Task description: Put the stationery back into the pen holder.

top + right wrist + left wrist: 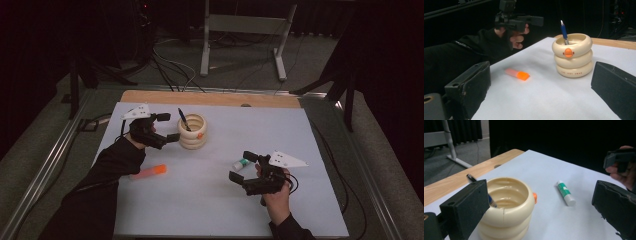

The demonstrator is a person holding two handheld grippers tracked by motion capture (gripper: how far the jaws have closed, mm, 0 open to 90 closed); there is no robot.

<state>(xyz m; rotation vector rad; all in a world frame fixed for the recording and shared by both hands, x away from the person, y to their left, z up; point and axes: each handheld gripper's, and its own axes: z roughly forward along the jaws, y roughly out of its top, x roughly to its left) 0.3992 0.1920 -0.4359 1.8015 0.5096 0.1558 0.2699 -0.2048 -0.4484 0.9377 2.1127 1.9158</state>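
Gaping wide beside the cream holder (192,131) — left gripper (169,128), empty.

Blue pen (183,119) tilted in cream ringed holder (193,131), upright on white mat.

Left black 2-jaw tool (169,127), held in a dark-sleeved left hand (136,137), jaws spread wide and empty. Right black 2-jaw tool (241,166), in the right hand (276,192), likewise open, pointing leftward.
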